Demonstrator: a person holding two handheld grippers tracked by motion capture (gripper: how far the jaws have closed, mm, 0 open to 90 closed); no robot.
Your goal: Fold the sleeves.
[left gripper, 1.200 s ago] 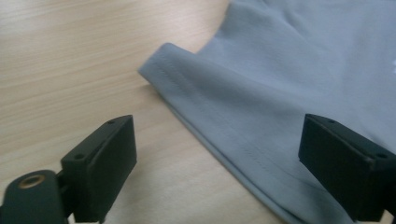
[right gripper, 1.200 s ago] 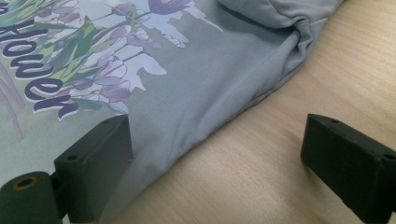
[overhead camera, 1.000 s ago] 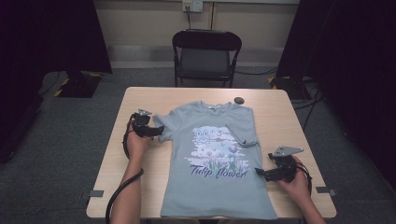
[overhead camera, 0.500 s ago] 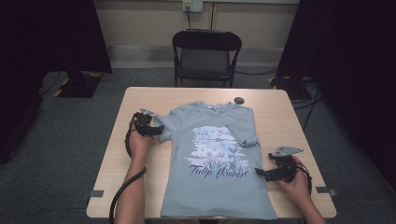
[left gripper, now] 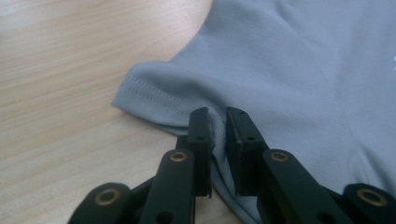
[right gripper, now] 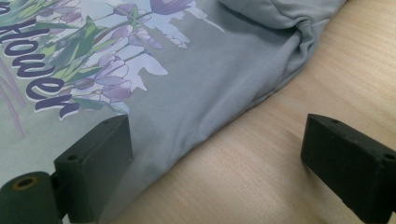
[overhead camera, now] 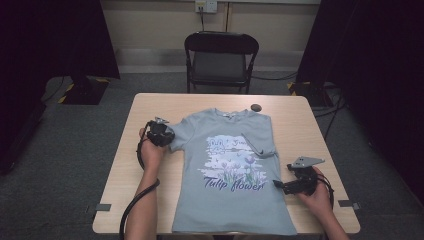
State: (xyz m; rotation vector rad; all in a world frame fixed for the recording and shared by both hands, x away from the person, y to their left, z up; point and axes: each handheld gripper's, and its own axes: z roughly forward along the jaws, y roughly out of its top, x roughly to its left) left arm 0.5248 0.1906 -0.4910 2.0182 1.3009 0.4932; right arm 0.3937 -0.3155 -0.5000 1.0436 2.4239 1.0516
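A grey-blue T-shirt (overhead camera: 230, 170) with a tulip print and the words "Tulip flower" lies face up on the wooden table (overhead camera: 150, 205). Its right sleeve (overhead camera: 256, 145) is folded inward over the chest. My left gripper (overhead camera: 169, 138) sits at the left sleeve. In the left gripper view, my left gripper (left gripper: 218, 125) is shut on the sleeve (left gripper: 159, 95), with a ridge of cloth pinched between the jaws. My right gripper (overhead camera: 280, 186) rests at the shirt's right side seam. In the right gripper view, my right gripper (right gripper: 219, 144) stands open astride the shirt edge (right gripper: 205, 126), one jaw over cloth, one over bare wood.
A small dark round object (overhead camera: 256, 107) lies on the table just beyond the collar. A black folding chair (overhead camera: 220, 55) stands behind the table's far edge. Dark curtains hang on both sides. Bare wood shows left and right of the shirt.
My left gripper has edged slightly right onto the left sleeve. The right gripper and the shirt have stayed where they were.
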